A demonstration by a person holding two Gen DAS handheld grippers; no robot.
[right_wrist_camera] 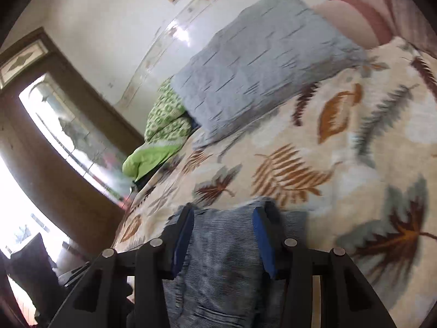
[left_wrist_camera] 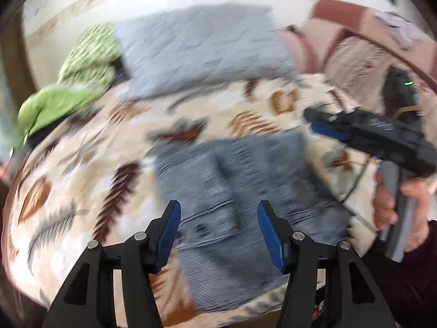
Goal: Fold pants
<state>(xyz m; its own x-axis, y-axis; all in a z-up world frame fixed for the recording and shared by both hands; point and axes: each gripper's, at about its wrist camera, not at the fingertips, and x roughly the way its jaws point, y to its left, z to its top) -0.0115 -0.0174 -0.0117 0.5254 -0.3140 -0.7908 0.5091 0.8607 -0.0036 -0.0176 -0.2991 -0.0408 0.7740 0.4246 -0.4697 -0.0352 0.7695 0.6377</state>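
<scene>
- My left tongs (left_wrist_camera: 218, 232) are spread above the folded pants (left_wrist_camera: 235, 191), with no cloth between the blue pads.
- My right tongs (right_wrist_camera: 224, 240) have the pants (right_wrist_camera: 218, 259) bunched between the pads; a real pinch I cannot tell.
- The pants lie on the leaf-patterned bedspread (right_wrist_camera: 300, 164); the grey pillow (right_wrist_camera: 259, 63) is far ahead.

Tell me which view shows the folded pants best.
The left wrist view: the pants lie there as a whole folded bundle on the leaf-print bedspread, though blurred. The right wrist view is sharper but shows only one end of the pants, between the right gripper's fingers.
</scene>
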